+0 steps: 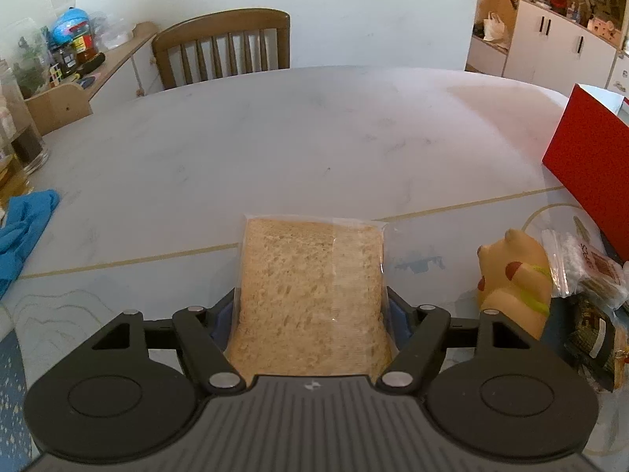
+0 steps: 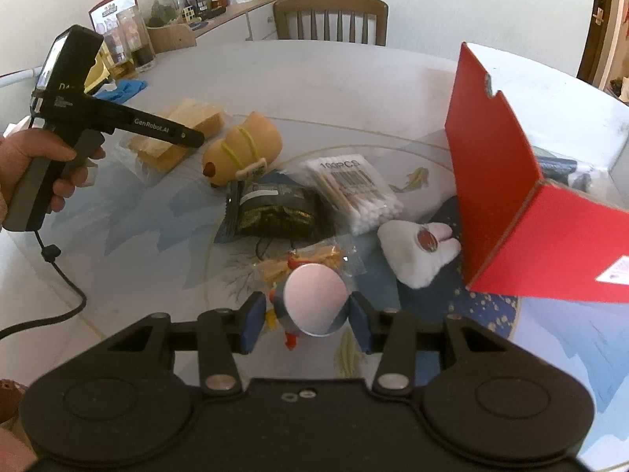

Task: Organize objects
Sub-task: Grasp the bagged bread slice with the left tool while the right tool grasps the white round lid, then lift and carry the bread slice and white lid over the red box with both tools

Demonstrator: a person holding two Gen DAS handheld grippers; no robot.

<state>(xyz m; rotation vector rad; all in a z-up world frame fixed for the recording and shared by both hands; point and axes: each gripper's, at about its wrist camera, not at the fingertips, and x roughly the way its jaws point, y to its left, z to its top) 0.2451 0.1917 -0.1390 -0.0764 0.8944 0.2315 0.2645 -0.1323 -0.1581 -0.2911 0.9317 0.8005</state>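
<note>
My left gripper (image 1: 312, 306) is shut on a clear bag of sliced bread (image 1: 310, 287) and holds it over the white table; it also shows in the right wrist view (image 2: 184, 137) with the bread (image 2: 184, 126). My right gripper (image 2: 306, 322) is shut on a small round silver-topped can (image 2: 316, 301) above a clear packet with a toy (image 2: 314, 259). A tan animal toy (image 2: 243, 147), a dark snack packet (image 2: 275, 210), a bag of cotton swabs (image 2: 354, 192) and a white plush (image 2: 416, 251) lie on the table. An open red box (image 2: 511, 204) stands at the right.
A wooden chair (image 1: 224, 47) stands at the table's far side. A blue cloth (image 1: 23, 224) and glass jars (image 1: 19, 133) sit at the left edge. A cluttered shelf (image 1: 74, 59) runs along the wall. The red box (image 1: 589, 165) shows at the right.
</note>
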